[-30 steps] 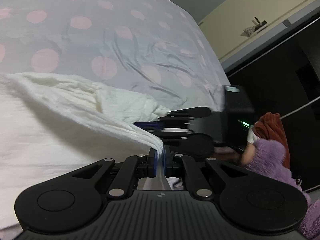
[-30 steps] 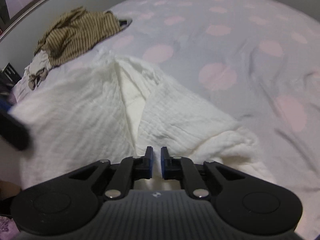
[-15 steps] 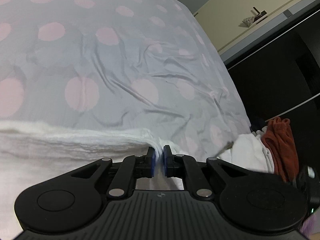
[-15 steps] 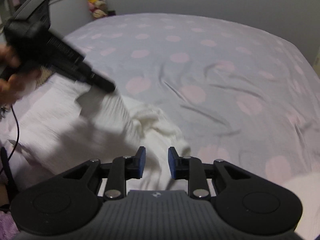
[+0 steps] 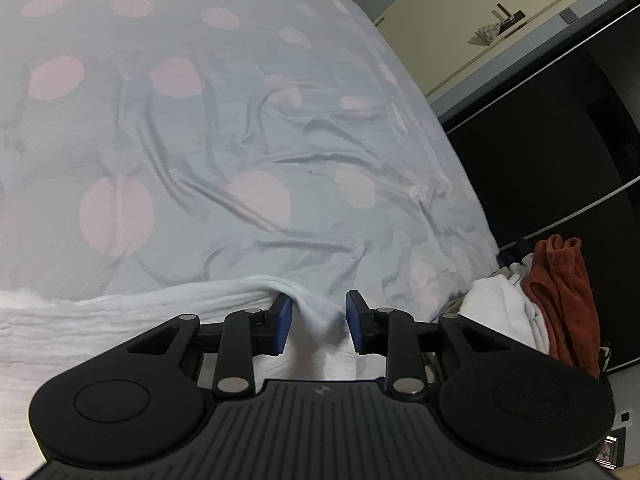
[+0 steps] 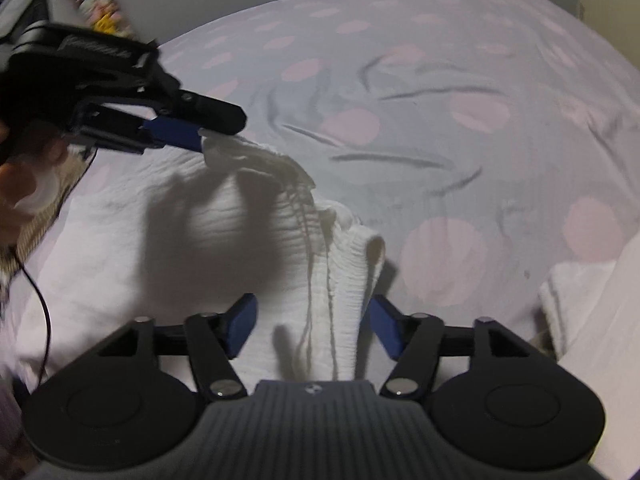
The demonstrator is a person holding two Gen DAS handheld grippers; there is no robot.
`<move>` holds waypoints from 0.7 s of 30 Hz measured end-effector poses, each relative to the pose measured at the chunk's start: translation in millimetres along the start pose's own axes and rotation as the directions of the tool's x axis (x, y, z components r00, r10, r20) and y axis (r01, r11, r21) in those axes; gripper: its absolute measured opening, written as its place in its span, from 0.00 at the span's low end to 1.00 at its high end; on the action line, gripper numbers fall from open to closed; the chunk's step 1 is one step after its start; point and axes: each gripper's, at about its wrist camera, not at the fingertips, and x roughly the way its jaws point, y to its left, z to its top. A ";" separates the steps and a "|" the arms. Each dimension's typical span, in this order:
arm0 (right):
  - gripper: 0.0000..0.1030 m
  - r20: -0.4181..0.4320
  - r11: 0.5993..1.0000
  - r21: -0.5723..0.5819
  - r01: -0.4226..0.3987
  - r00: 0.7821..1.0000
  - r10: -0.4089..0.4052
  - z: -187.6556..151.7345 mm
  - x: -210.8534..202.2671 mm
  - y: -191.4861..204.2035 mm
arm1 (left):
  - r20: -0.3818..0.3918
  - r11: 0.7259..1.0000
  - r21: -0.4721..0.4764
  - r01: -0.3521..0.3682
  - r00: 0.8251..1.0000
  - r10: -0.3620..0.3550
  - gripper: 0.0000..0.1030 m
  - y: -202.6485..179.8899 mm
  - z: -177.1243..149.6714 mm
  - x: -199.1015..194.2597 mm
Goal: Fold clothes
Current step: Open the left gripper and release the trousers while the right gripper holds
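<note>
Polka-dot bed (image 5: pixel 240 128), white garment (image 6: pixel 160 240) lying on it

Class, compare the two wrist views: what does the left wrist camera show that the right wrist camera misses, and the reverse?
Only the left wrist view shows the rust-red garment on a pile beside the bed, and the dark wardrobe.

Only the right wrist view shows the left tongs from outside, a hand and a black cable.

Both show the white garment on the dotted bedsheet, between tongs that have just been opening.
</note>
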 end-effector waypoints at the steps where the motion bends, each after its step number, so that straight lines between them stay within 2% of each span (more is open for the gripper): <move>1: 0.77 -0.007 1.000 0.026 -0.002 1.000 0.002 0.1 3.1 -2.9 | 0.006 1.000 0.003 0.015 1.000 -0.015 0.26 -1.6 0.5 -0.9; 3: 0.77 -0.022 0.997 0.071 -0.011 1.000 0.013 0.5 9.8 -8.5 | 0.017 1.000 0.011 0.020 1.000 -0.020 0.30 -4.4 0.1 -5.5; 6: 0.77 -0.048 0.993 0.113 -0.029 0.998 0.035 1.7 19.2 -14.7 | 0.046 0.999 0.042 -0.015 0.999 0.013 0.36 -8.5 -5.9 -18.8; 11: 0.76 -0.121 0.989 0.144 -0.032 0.991 0.049 3.8 39.0 -21.4 | 0.094 0.992 0.027 -0.124 0.988 0.121 0.36 7.7 -33.2 -54.6; 13: 0.75 -0.145 0.991 0.131 -0.025 0.988 0.044 4.7 45.2 -20.7 | 0.110 0.978 0.003 -0.207 0.972 0.205 0.36 20.3 -50.3 -70.8; 17: 0.68 -0.184 0.999 0.029 0.013 0.983 -0.007 5.7 51.2 -4.1 | 0.116 0.933 -0.073 -0.353 0.926 0.359 0.36 51.2 -84.4 -100.1; 19: 0.56 -0.202 0.999 -0.024 0.026 0.979 -0.031 5.7 54.8 5.7 | 0.106 0.906 -0.130 -0.403 0.903 0.417 0.36 70.2 -98.0 -113.0; 21: 0.49 -0.212 0.997 -0.068 0.030 0.976 -0.044 8.9 58.2 14.2 | 0.090 0.874 -0.186 -0.449 0.878 0.471 0.36 88.4 -109.9 -125.7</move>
